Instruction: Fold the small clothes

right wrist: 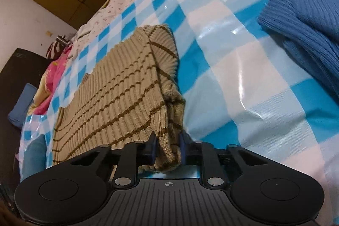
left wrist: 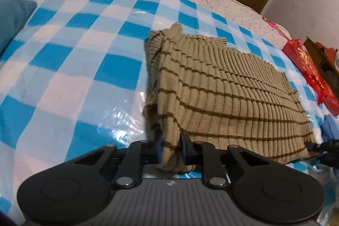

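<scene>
Tan ribbed knit with thin brown stripes fills the space ahead of both my hands: a small striped sweater lying folded on the blue-and-white checked plastic sheet that covers the bed. My left gripper has its fingers pinched onto the near corner of the sweater, cloth bunched between them, with the rest spreading ahead and to the right. My right gripper likewise has its fingers clamped on a near edge of the sweater, which stretches ahead and to the left. Right of those fingers, well apart, lies a blue knit garment. A red bag sits far right of my left fingers.
</scene>
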The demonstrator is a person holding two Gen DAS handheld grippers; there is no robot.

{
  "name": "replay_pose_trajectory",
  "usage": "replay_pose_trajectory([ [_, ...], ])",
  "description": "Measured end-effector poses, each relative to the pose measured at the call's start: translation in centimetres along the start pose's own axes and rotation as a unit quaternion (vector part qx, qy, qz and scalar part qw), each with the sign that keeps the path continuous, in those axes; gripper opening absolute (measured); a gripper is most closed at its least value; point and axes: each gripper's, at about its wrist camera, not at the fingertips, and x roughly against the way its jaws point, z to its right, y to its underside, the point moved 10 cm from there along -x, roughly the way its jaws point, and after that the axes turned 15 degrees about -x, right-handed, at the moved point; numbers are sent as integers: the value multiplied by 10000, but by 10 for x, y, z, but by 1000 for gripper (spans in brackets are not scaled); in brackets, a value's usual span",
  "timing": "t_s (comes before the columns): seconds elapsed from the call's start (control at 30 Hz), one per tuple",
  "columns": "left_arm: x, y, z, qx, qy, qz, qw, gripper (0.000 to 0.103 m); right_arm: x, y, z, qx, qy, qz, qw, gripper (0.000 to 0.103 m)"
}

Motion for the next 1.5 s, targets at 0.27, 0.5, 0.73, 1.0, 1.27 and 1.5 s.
replay_pose_trajectory([
  [0.27,23,25,4,-152,76,-340,9993,27,27,32,4,245,160,-279,9992,14],
  [0.5,54,58,13,-178,164,-604,9979,27,63,66,11,367,281,-547,9974,14],
  [0.73,78,69,17,-312,4,-606,9977,31,80,81,13,695,627,-550,9941,21],
  [1.0,122,55,20,-678,-414,-111,9968,31,117,65,-21,1331,698,489,9874,21],
  [1.27,90,4,76,-962,9,584,9937,31,79,63,-57,1279,1,523,9904,21],
  [1.5,26,12,75,-1034,-61,70,9946,31,27,50,-50,1394,348,516,9883,21],
])
